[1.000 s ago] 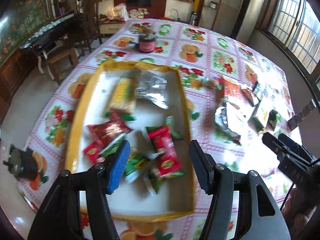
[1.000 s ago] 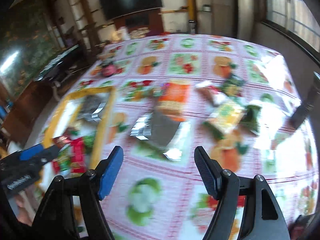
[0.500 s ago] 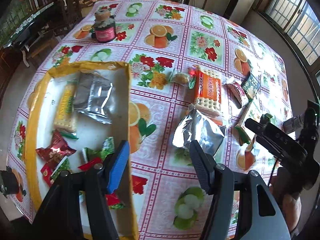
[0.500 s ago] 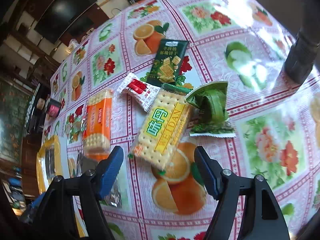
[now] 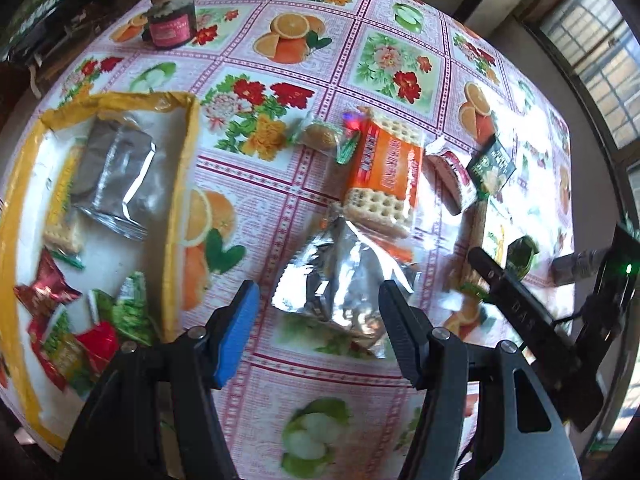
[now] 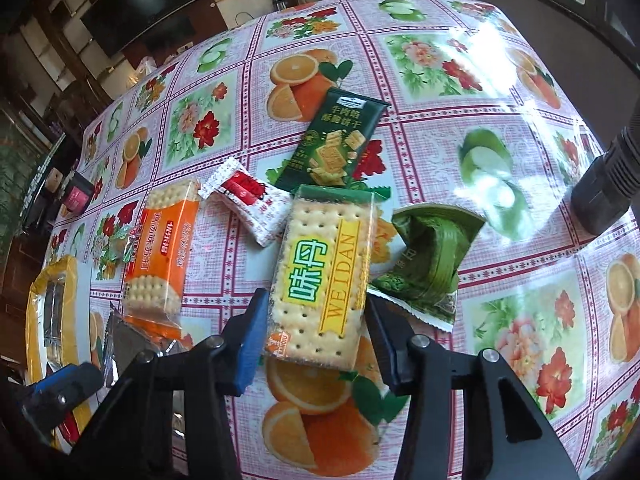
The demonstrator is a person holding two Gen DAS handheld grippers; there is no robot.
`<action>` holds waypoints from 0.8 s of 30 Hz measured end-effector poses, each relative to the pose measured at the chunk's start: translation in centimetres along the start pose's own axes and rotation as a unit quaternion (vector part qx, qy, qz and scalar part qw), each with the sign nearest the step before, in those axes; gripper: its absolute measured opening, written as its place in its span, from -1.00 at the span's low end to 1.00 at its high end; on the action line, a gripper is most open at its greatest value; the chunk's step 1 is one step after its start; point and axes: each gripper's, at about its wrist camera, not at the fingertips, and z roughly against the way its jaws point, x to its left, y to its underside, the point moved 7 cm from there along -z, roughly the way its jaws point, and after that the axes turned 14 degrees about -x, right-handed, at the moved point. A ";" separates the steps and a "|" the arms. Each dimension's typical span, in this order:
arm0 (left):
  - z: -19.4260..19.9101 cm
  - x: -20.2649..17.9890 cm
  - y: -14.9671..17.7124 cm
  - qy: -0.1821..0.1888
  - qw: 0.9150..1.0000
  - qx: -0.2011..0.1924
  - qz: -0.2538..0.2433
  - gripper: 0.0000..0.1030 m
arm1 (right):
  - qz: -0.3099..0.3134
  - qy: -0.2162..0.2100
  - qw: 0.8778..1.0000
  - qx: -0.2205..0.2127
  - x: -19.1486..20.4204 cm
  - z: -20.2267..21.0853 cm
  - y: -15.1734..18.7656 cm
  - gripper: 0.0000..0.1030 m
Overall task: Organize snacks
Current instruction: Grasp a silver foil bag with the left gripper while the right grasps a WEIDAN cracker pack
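Observation:
My right gripper (image 6: 316, 300) has its jaws closing on a yellow WEIDAN cracker pack (image 6: 320, 268) lying on the tablecloth, and both pads touch its sides. Around it lie a green pouch (image 6: 428, 256), a dark green biscuit pack (image 6: 336, 148), a small white-and-red packet (image 6: 248, 196) and an orange cracker pack (image 6: 164, 252). My left gripper (image 5: 318, 286) hangs open over a crumpled silver foil pouch (image 5: 340, 276) without touching it. The yellow-rimmed tray (image 5: 182, 200) at the left holds another foil pouch (image 5: 116, 176), crackers and several small red and green packets.
A red-labelled jar (image 5: 172, 20) stands at the far side of the flowered tablecloth (image 5: 276, 216). A small wrapped cookie (image 5: 320, 136) lies by the orange pack (image 5: 384, 172). A black cylinder (image 6: 608, 188) stands at the right. Chairs and furniture lie beyond the table.
My left gripper moved right from above the tray to above the silver pouch. My right gripper swung over to the yellow cracker pack, dropped lower, and its jaws narrowed onto it.

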 end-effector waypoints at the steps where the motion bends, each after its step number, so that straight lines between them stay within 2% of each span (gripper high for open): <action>1: -0.3 -0.5 0.2 0.002 1.000 0.002 0.008 0.23 | 0.002 0.000 1.000 0.000 0.0 0.1 0.0 -0.08; 5: -1.9 -3.0 1.1 0.003 1.000 0.020 0.000 0.23 | 0.012 -0.006 1.000 -0.001 -0.2 0.4 0.2 -0.08; 14: -3.1 -4.0 0.9 -0.047 0.999 0.001 -0.013 0.31 | 0.023 -0.012 1.000 0.000 0.0 0.3 0.2 -0.07; 16: -3.3 -3.8 0.8 -0.081 0.996 0.000 -0.029 0.31 | 0.025 -0.012 1.000 0.001 0.0 0.3 0.2 -0.07; 18: -3.3 -3.6 0.9 -0.082 0.996 0.000 -0.026 0.31 | 0.026 -0.012 1.000 0.001 0.0 0.3 0.2 -0.07; 22: -4.2 -4.1 1.6 -0.098 0.992 0.027 -0.070 0.35 | 0.030 -0.010 0.999 0.002 0.2 0.3 0.2 -0.06; 24: -4.4 -4.4 1.7 -0.105 0.990 0.021 -0.087 0.37 | 0.029 -0.012 1.000 0.002 0.1 0.3 0.2 -0.06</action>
